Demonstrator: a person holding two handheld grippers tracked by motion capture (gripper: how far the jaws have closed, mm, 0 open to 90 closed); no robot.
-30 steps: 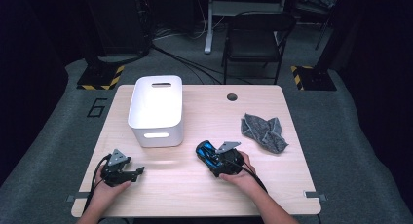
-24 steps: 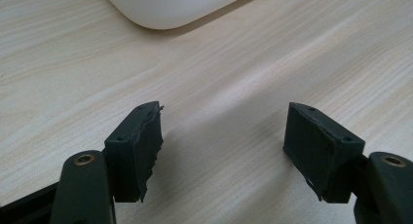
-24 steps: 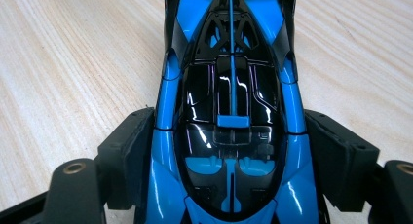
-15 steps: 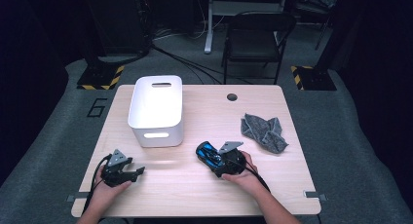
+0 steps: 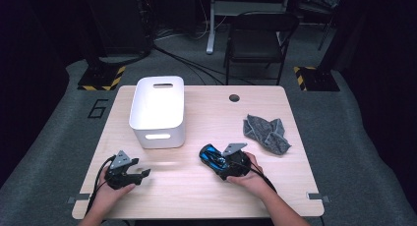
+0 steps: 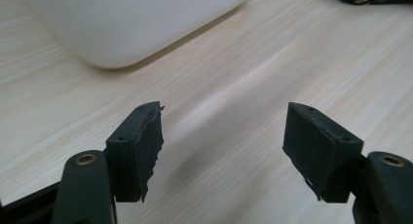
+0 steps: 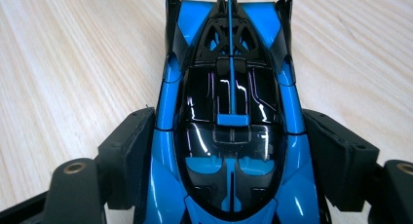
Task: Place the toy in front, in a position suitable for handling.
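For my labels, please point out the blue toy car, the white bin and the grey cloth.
blue toy car [image 7: 229, 121], right gripper view, on its dark canopy.
white bin [image 5: 157, 135], high view, on its front wall.
grey cloth [image 5: 267, 132], high view, on its middle fold.

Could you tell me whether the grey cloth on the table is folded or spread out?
Neither: the cloth lies crumpled in a loose heap, with uneven folds and ragged edges, right of the bin.

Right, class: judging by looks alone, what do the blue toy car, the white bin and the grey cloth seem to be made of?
Toy car: probably glossy hard plastic, or painted metal; sharp highlights on its blue and black panels.
White bin: likely matte moulded plastic; smooth walls, rounded corners, cut-out handles.
Grey cloth: soft fabric; it lies crumpled in folds.
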